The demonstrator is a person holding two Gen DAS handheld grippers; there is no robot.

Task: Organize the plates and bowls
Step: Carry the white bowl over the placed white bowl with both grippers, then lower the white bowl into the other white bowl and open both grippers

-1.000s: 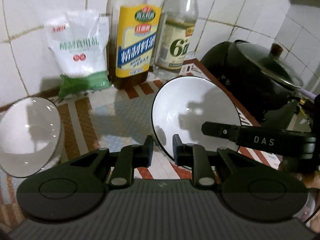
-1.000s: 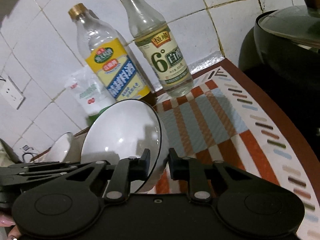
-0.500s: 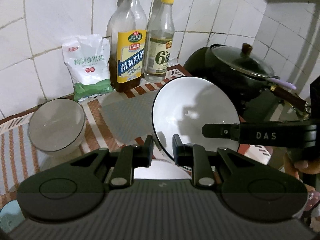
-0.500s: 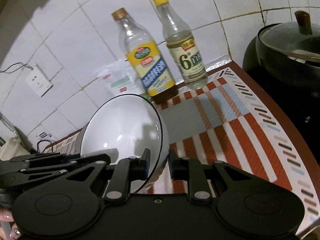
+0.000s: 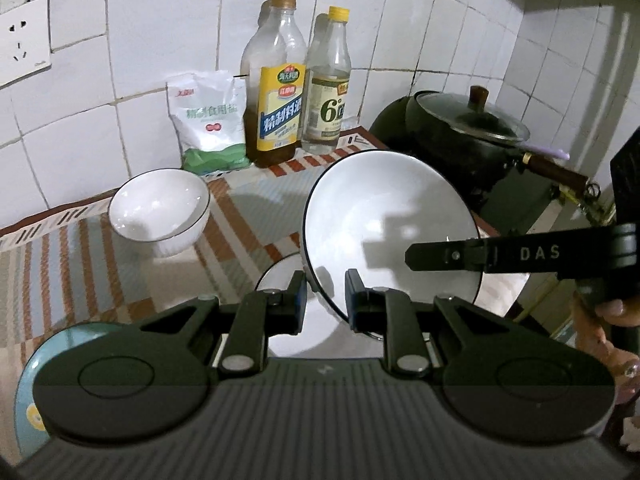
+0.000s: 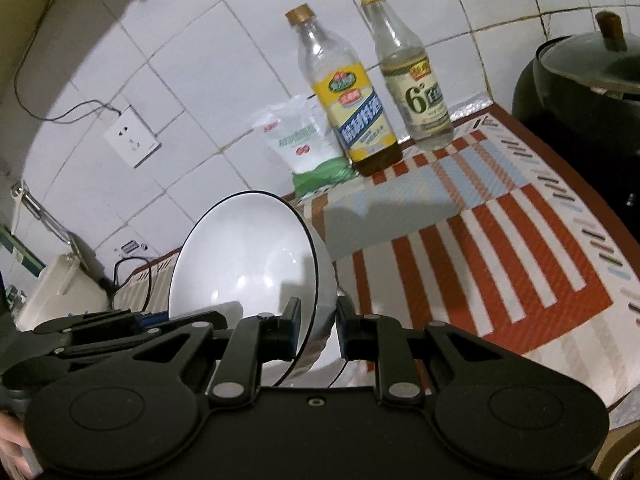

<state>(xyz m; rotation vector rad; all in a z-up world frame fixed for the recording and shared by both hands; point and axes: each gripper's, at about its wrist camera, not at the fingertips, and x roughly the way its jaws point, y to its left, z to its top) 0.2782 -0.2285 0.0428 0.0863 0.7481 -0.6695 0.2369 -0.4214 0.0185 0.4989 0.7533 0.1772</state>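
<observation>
A worktop (image 5: 100,264) under a striped mat fills both views, backed by white tiles. A dark lidded pot (image 5: 464,132) sits at the right of the left wrist view. At centre, a large white bowl (image 5: 390,228) with a dark rim is held tilted on edge above the worktop. The left gripper (image 5: 326,296) has its jaws closed on the bowl's lower rim; the right gripper (image 6: 318,326) has its jaws closed on the opposite rim. A smaller white bowl (image 5: 160,212) stands on the mat at centre left. Two bottles (image 5: 280,88) and a white bag (image 5: 208,120) stand against the tiles.
</observation>
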